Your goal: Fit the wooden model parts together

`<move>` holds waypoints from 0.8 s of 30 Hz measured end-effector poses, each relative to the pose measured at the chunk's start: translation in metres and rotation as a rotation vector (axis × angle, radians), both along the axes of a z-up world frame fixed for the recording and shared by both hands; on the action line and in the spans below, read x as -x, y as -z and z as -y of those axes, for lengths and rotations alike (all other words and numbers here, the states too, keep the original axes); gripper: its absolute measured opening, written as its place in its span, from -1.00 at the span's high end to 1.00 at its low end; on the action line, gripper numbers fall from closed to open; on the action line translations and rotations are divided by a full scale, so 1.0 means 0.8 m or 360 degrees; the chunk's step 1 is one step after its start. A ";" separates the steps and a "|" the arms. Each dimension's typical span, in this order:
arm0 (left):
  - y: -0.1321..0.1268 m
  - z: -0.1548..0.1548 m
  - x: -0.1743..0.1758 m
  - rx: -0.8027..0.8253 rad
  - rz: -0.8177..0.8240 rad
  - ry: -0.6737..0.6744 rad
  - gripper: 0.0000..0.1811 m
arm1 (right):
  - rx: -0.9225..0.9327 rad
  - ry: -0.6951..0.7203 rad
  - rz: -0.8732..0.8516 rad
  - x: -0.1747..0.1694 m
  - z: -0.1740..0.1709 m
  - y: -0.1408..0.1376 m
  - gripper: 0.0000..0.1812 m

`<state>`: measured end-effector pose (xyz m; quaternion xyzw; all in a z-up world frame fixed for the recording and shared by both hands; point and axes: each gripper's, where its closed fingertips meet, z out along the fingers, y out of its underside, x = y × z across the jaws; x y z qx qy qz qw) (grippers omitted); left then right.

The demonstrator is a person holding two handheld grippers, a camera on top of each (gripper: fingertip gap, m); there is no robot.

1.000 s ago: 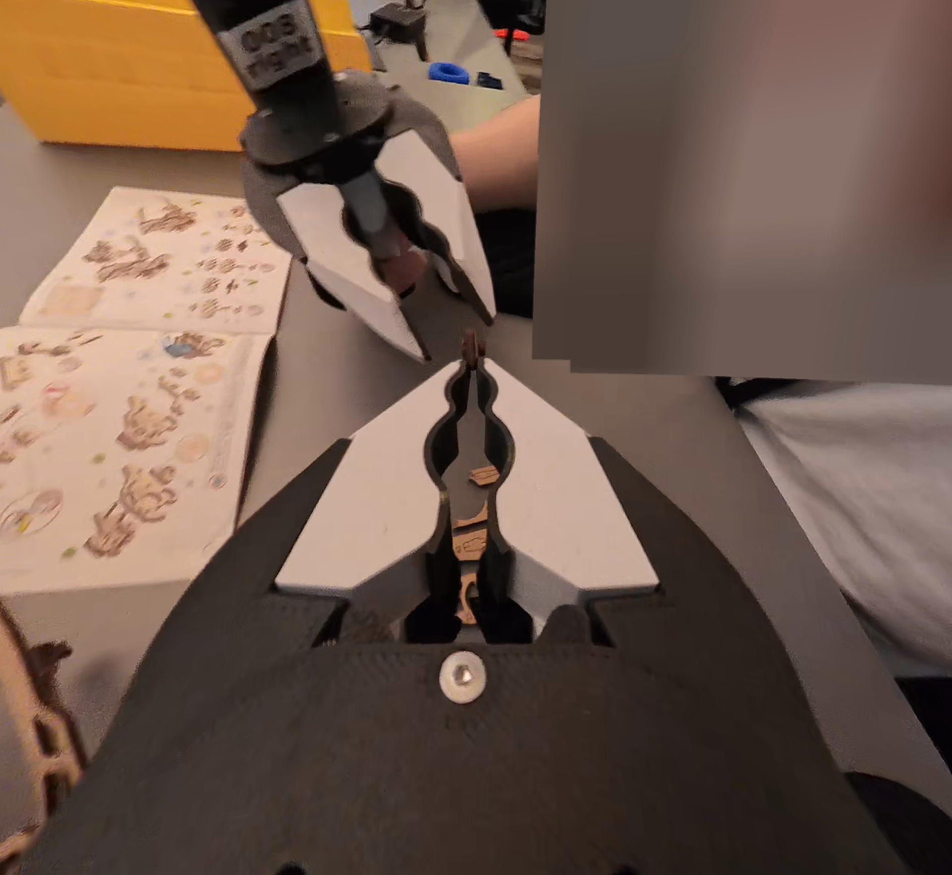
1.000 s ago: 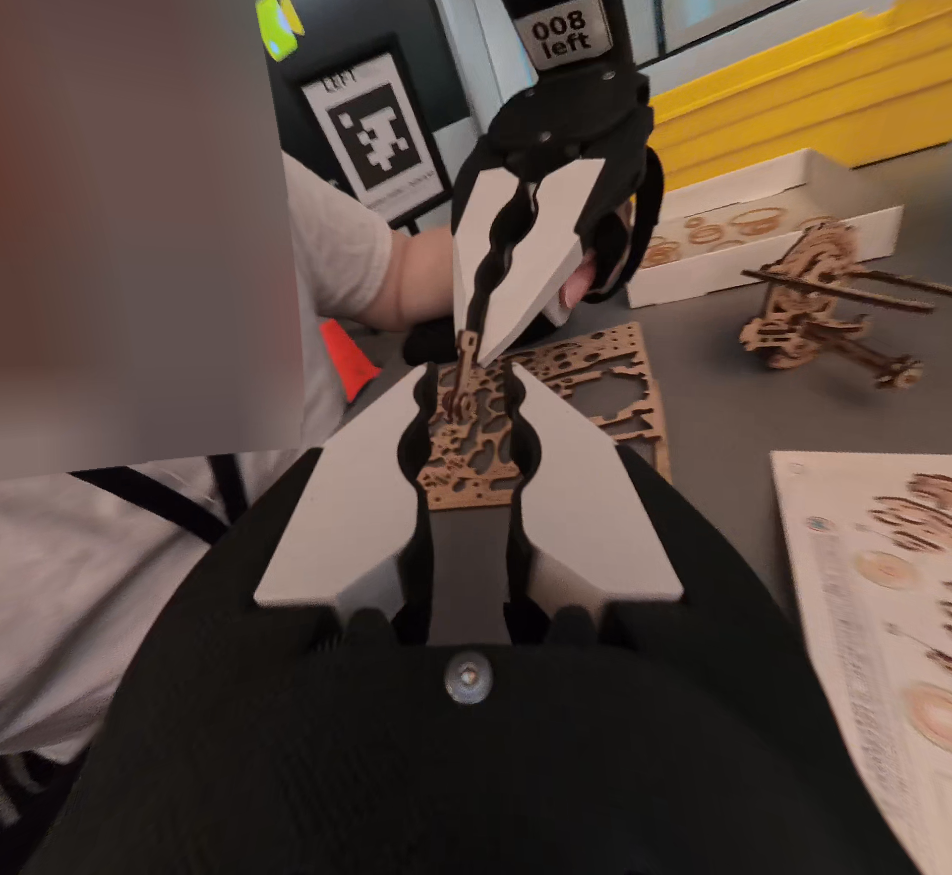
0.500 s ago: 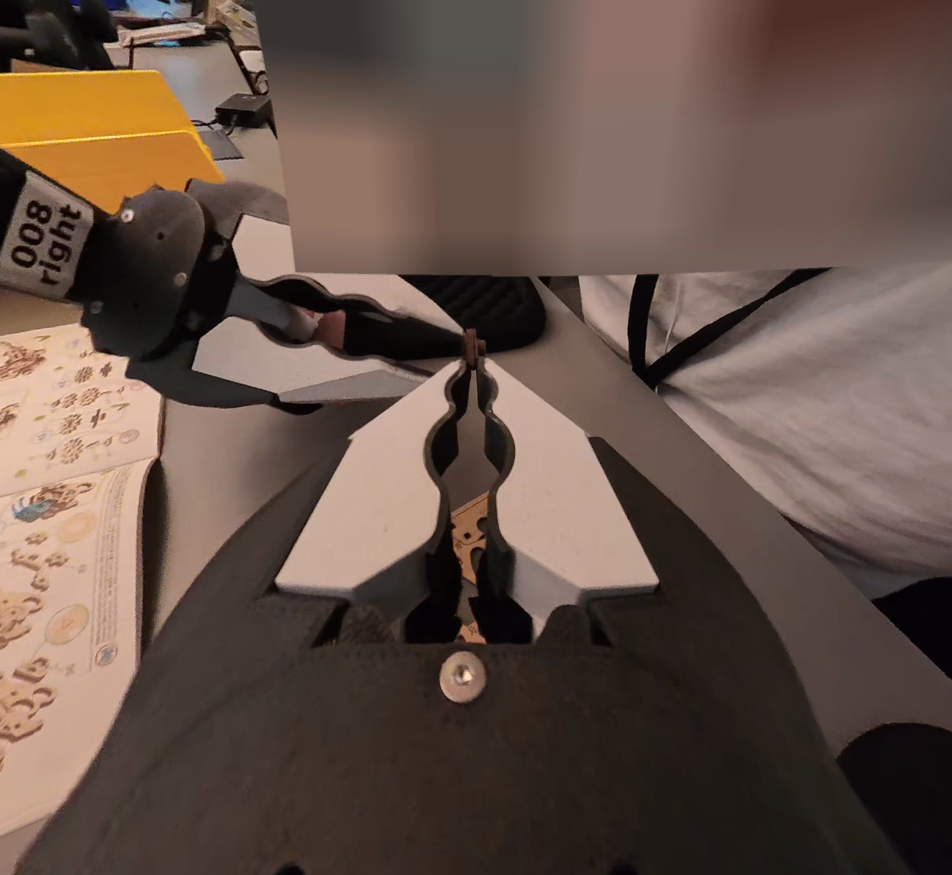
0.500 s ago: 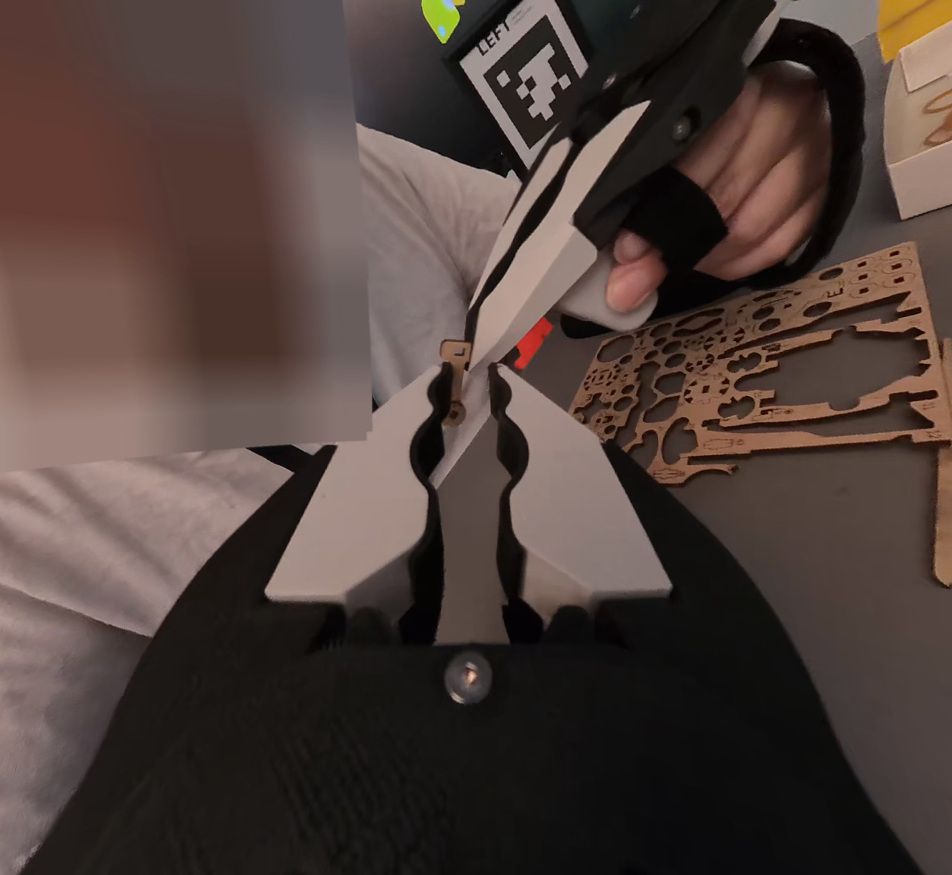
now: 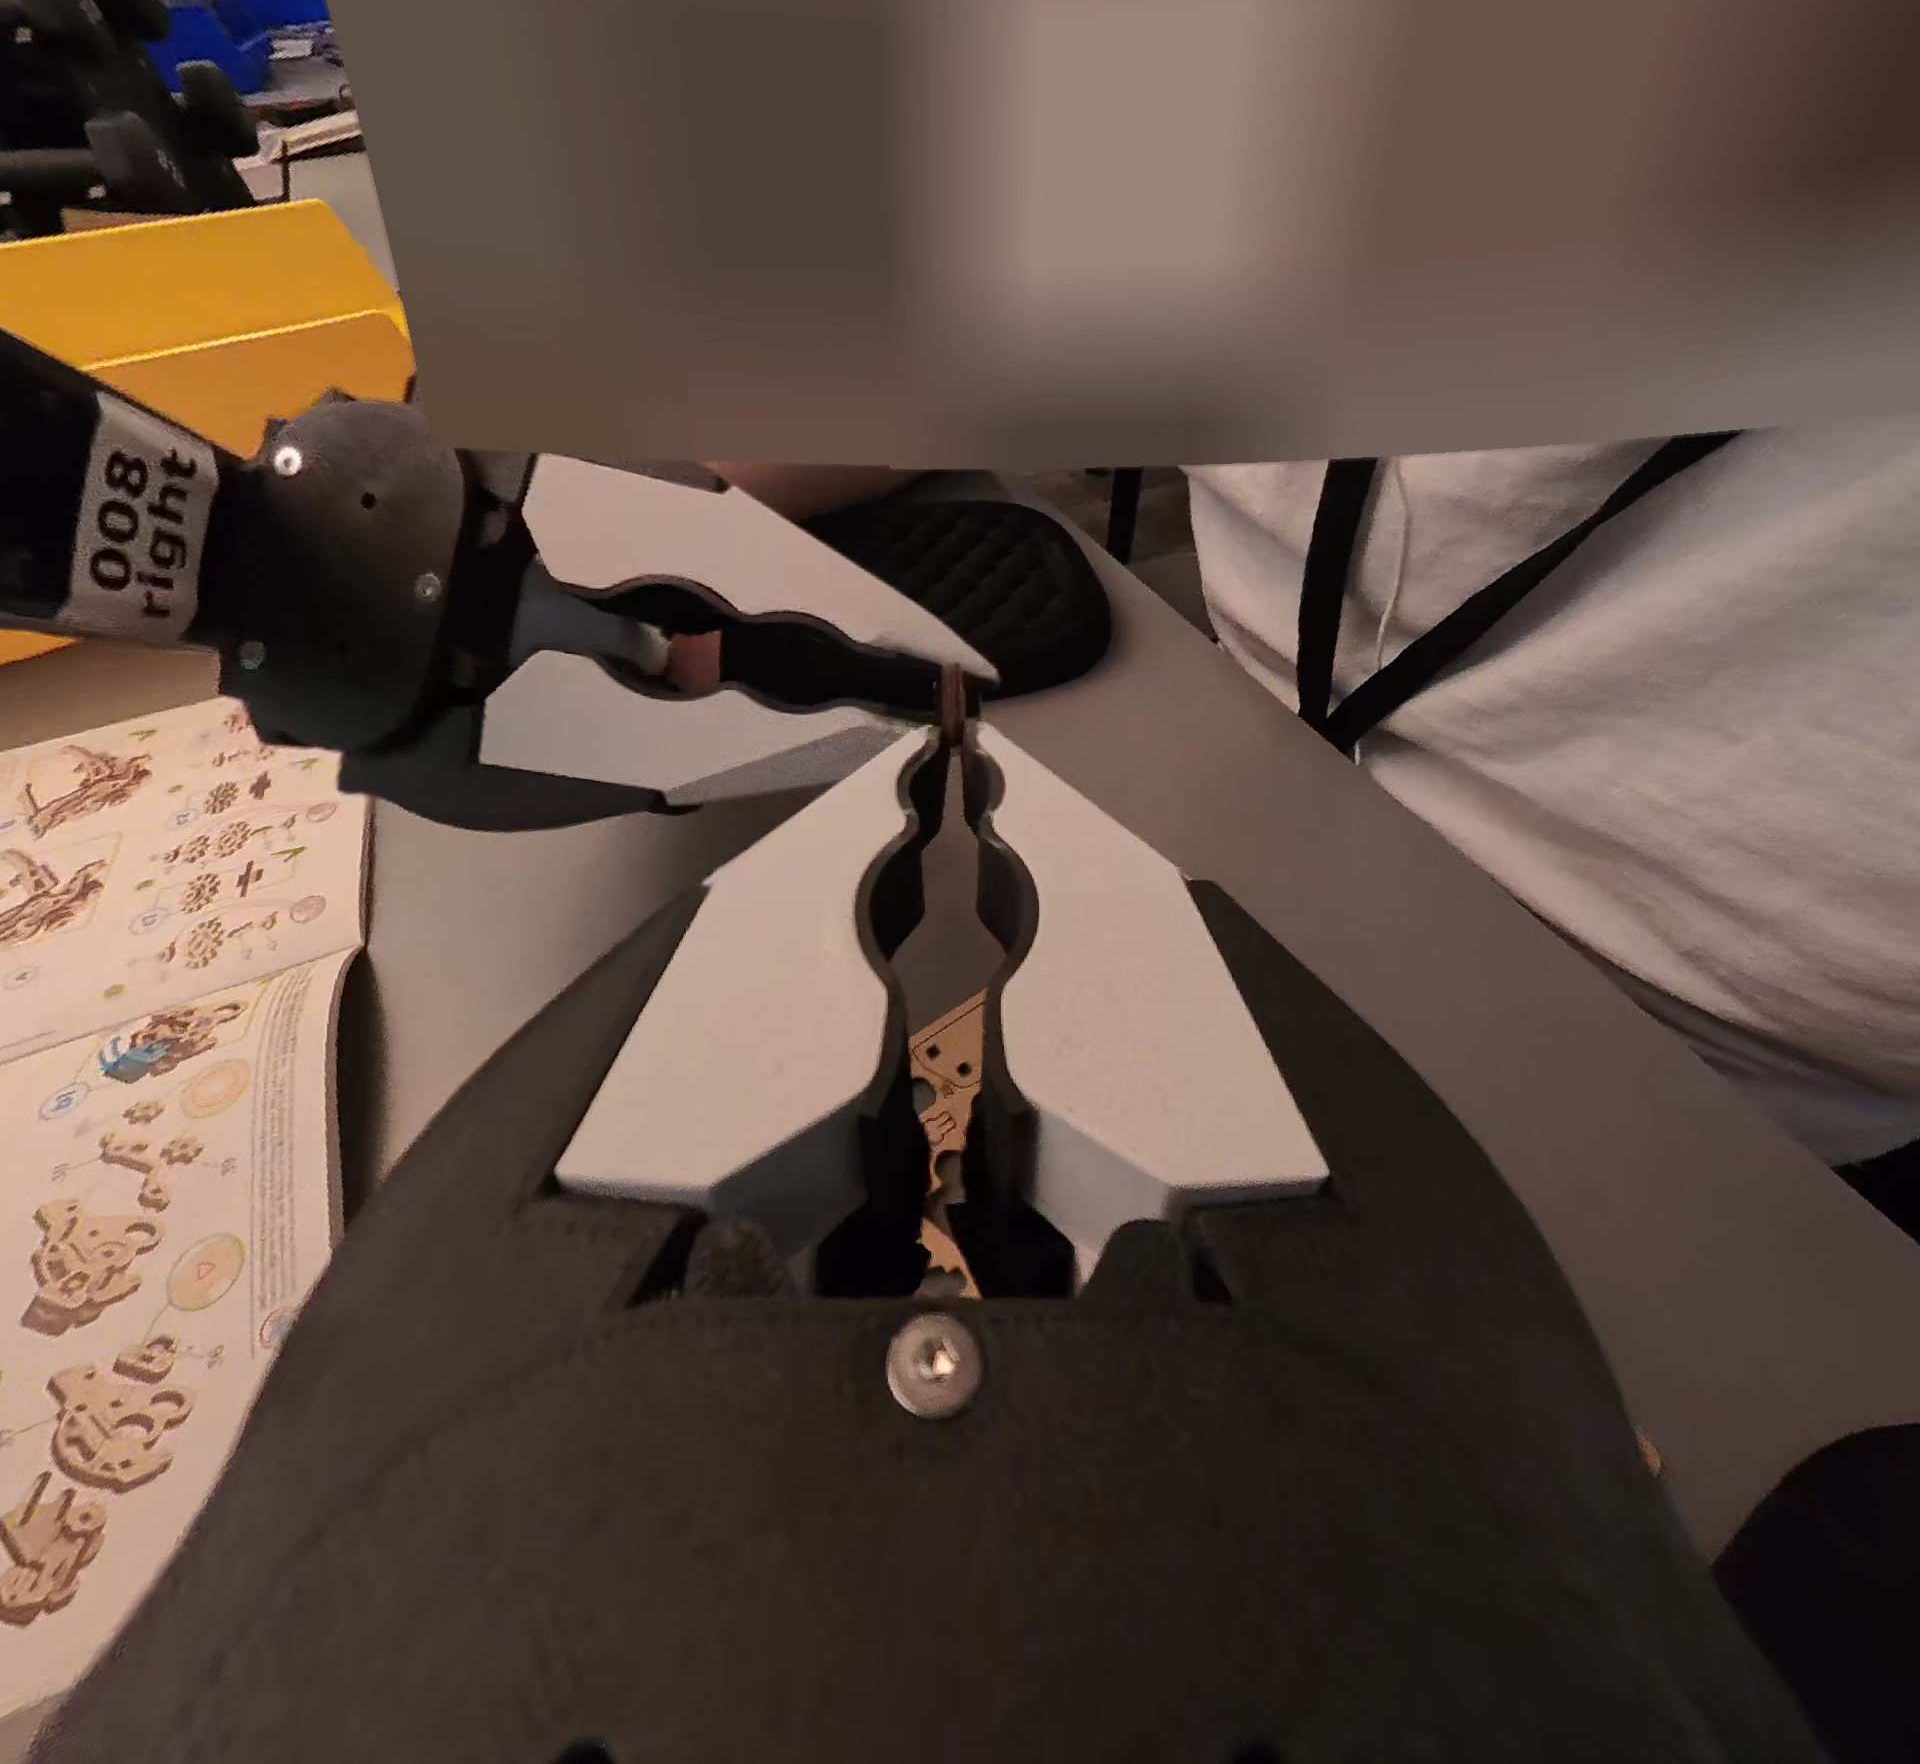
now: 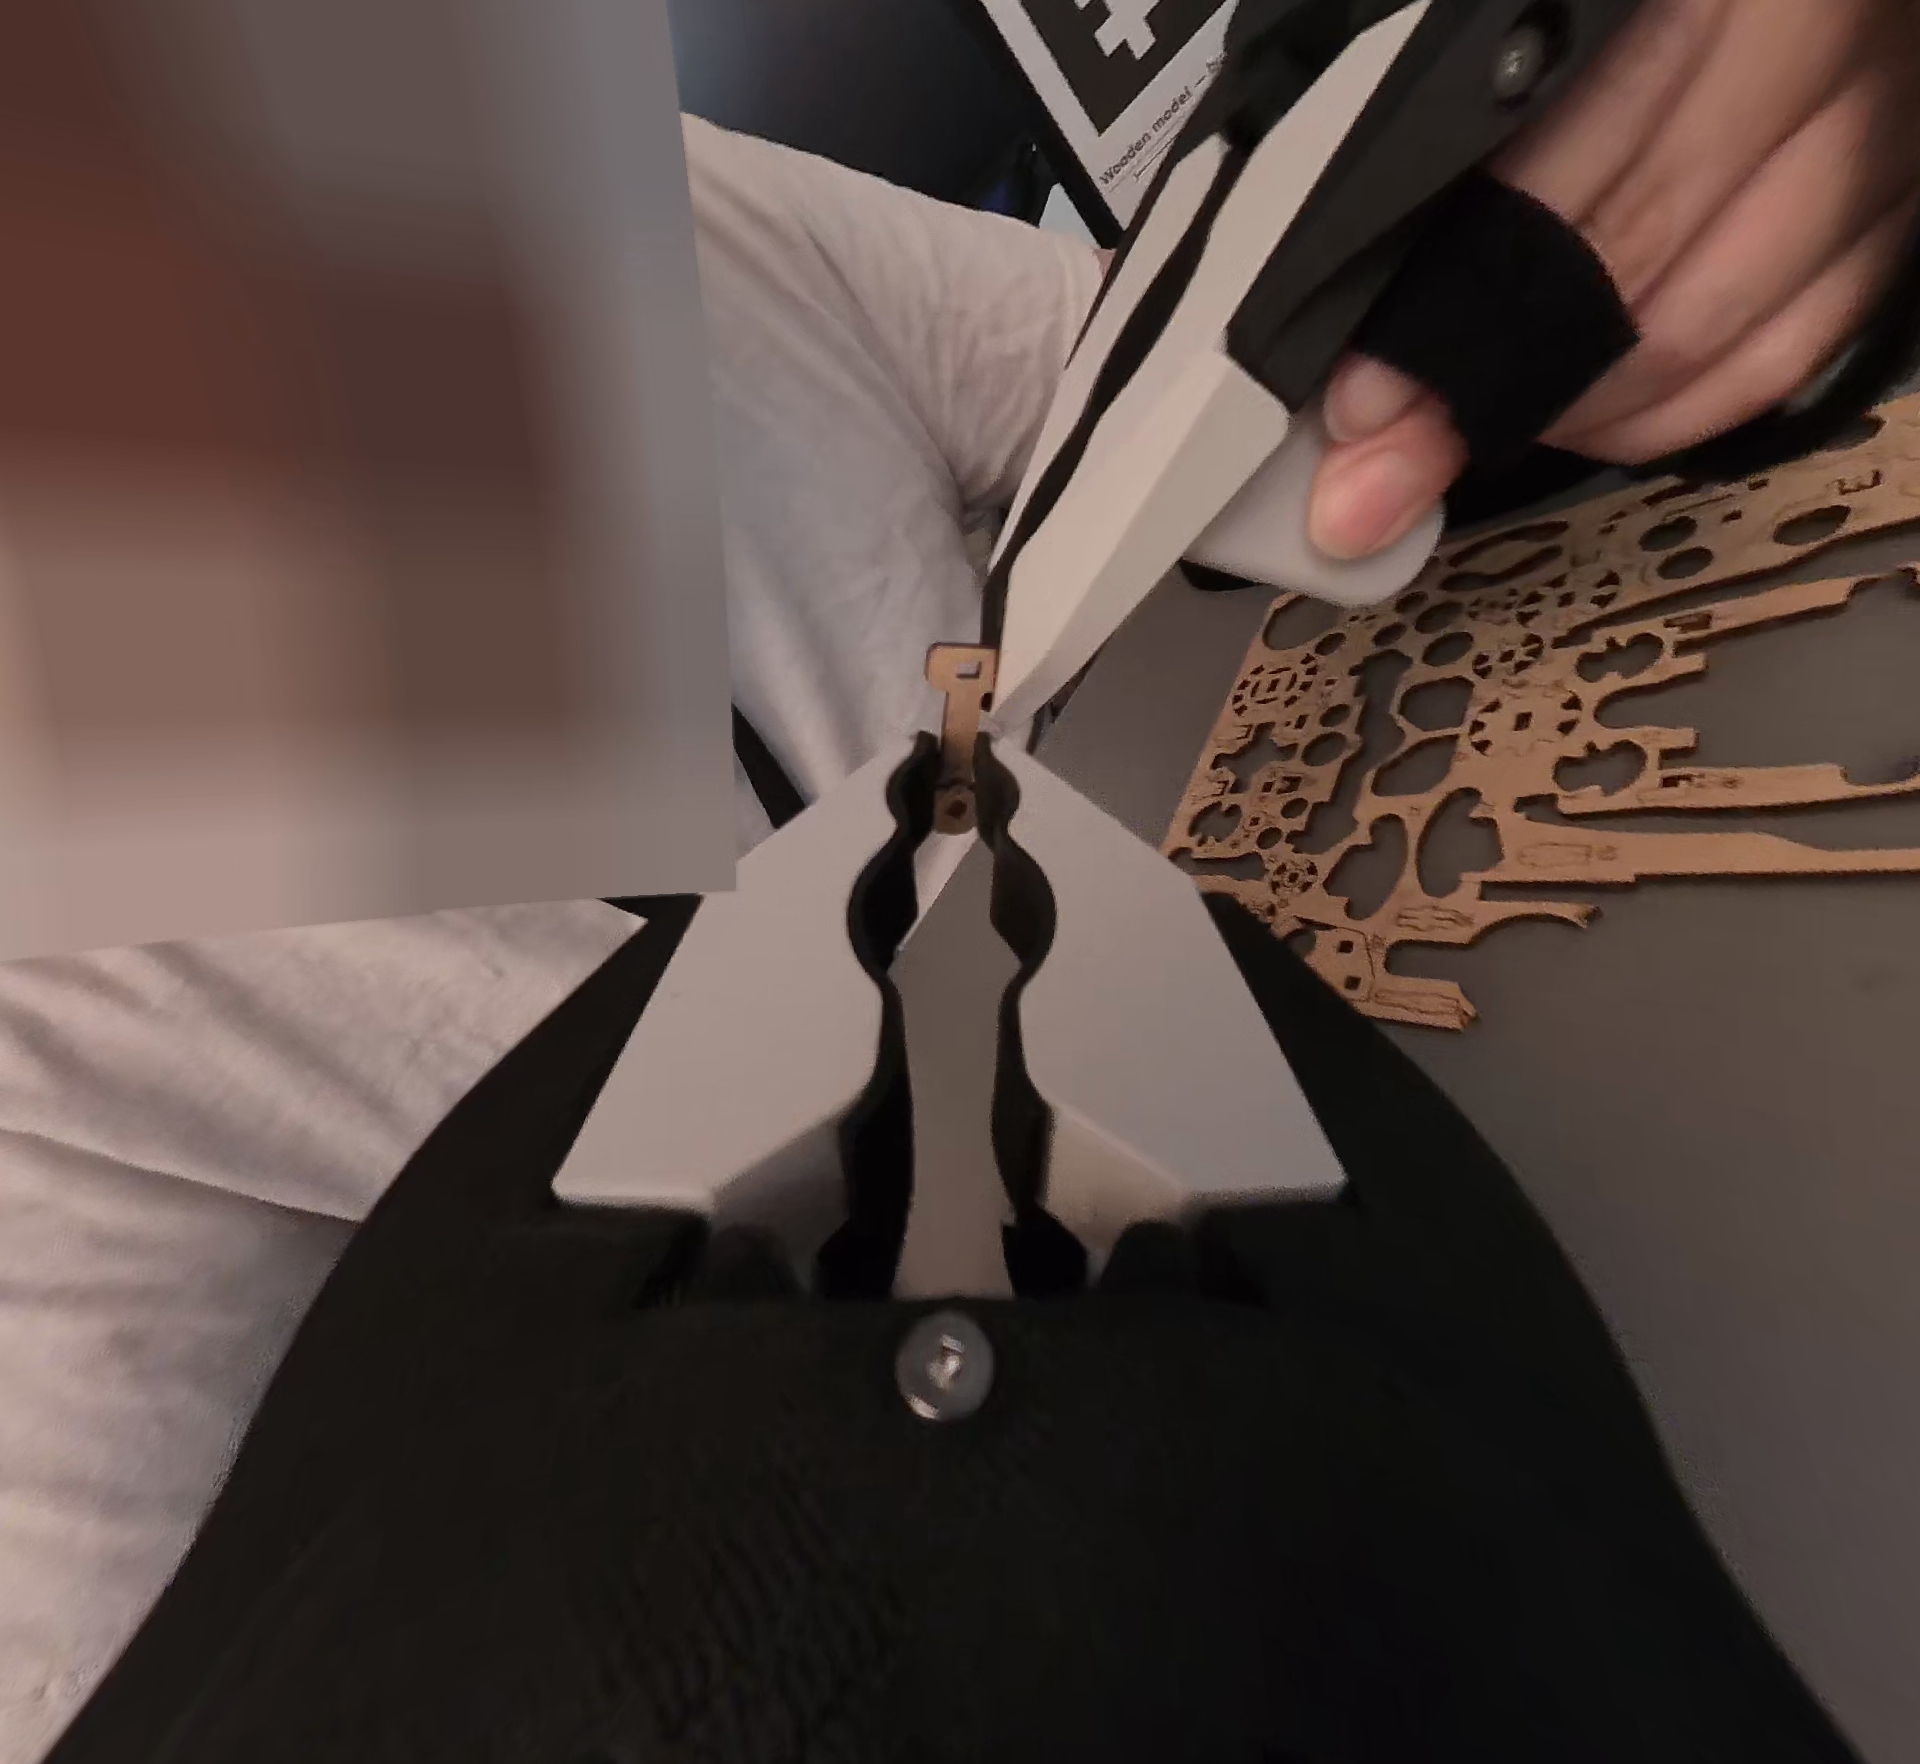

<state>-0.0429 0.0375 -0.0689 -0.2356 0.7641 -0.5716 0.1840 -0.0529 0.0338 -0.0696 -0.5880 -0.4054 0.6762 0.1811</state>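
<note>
A small flat wooden part (image 6: pixel 961 691) with a hooked top and a round bottom end is held in the air between both grippers. My left gripper (image 5: pixel 948 735) is shut on it; in its own view I see the part (image 5: pixel 948 701) edge-on at the fingertips. My right gripper (image 6: pixel 958 758) is shut on the part's lower stem. In the left wrist view the right gripper (image 5: pixel 940 691) reaches in from the left. In the right wrist view the left gripper (image 6: pixel 995 696) comes down from the upper right and pinches the part's top.
A punched-out wooden sheet (image 6: pixel 1507 779) lies on the grey table (image 6: pixel 1662 1195) to the right. An open instruction booklet (image 5: pixel 156 987) lies at the left, with a yellow bin (image 5: pixel 208 312) behind it. A person in a white shirt (image 5: pixel 1558 727) sits close behind the grippers. My left and right fingertips are right by each other.
My right gripper's fingers have narrowed from open to shut on the part's stem. The left gripper has kept its hold and both have drawn closer together.
</note>
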 end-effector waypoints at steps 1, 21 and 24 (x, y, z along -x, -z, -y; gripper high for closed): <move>-0.001 0.003 0.001 0.0007 0.0011 0.0012 1.00 | -0.0020 -0.0014 -0.0009 0.001 0.002 -0.001 0.96; -0.010 -0.086 -0.065 0.0641 -0.0262 -0.0725 0.82 | -0.0356 0.1447 -0.0097 -0.065 -0.137 -0.037 0.96; -0.015 -0.104 -0.072 0.0639 -0.0202 -0.0899 0.77 | -0.0321 0.1478 -0.0102 -0.067 -0.139 -0.037 0.96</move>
